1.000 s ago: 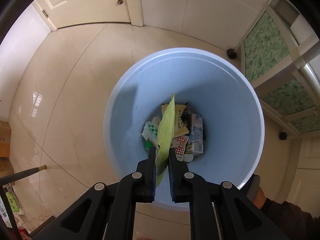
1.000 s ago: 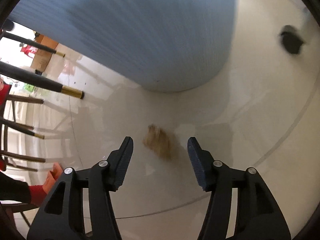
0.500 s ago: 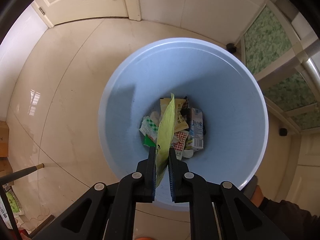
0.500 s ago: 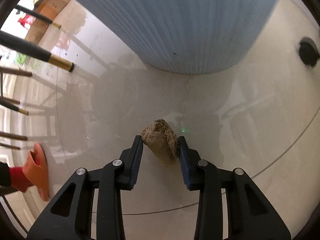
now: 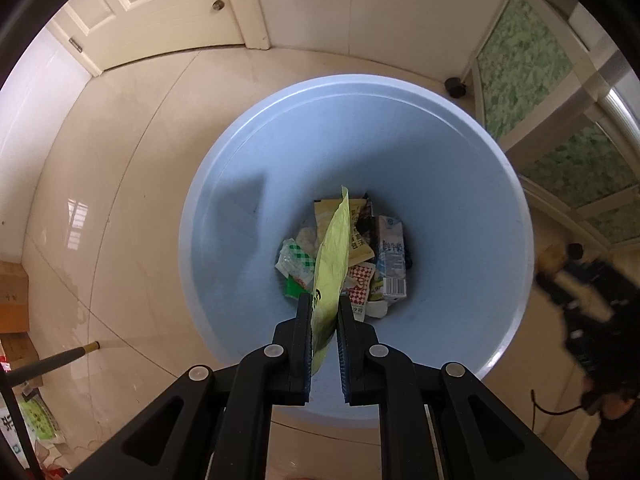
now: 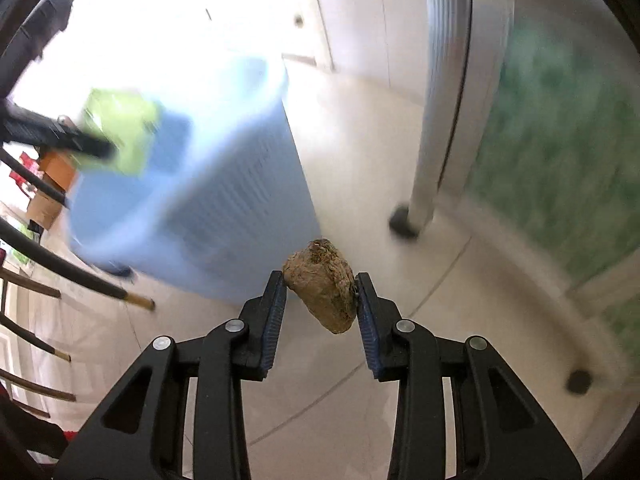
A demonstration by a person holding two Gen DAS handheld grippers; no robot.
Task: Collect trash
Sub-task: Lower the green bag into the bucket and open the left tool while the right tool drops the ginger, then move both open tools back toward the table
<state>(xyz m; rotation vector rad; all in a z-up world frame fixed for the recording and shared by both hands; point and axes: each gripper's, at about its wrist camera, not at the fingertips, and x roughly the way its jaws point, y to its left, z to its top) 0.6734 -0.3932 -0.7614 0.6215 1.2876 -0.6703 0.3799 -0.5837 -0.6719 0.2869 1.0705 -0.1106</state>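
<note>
My left gripper [image 5: 324, 308] is shut on a yellow-green wrapper [image 5: 332, 256] and holds it over the open mouth of a light blue trash bin [image 5: 460, 152]. Several wrappers and a small milk carton [image 5: 392, 260] lie at the bin's bottom. My right gripper [image 6: 320, 288] is shut on a brown crumpled lump [image 6: 324, 280], lifted off the floor to the right of the bin [image 6: 224, 216]. The left gripper with the wrapper shows blurred above the bin in the right wrist view [image 6: 120, 136]. The right gripper shows blurred at the right of the left wrist view [image 5: 568, 280].
Cream tiled floor [image 5: 120, 184] all around. A white door [image 5: 160, 4] stands behind the bin. Green patterned glass panels [image 5: 520, 60] and a furniture leg [image 6: 436, 152] are to the right. Chair legs [image 6: 60, 264] and cardboard boxes [image 5: 12, 296] are to the left.
My right gripper has closed on the brown lump, lifted it off the floor and swung up toward the bin. The left gripper has stayed over the bin with the wrapper.
</note>
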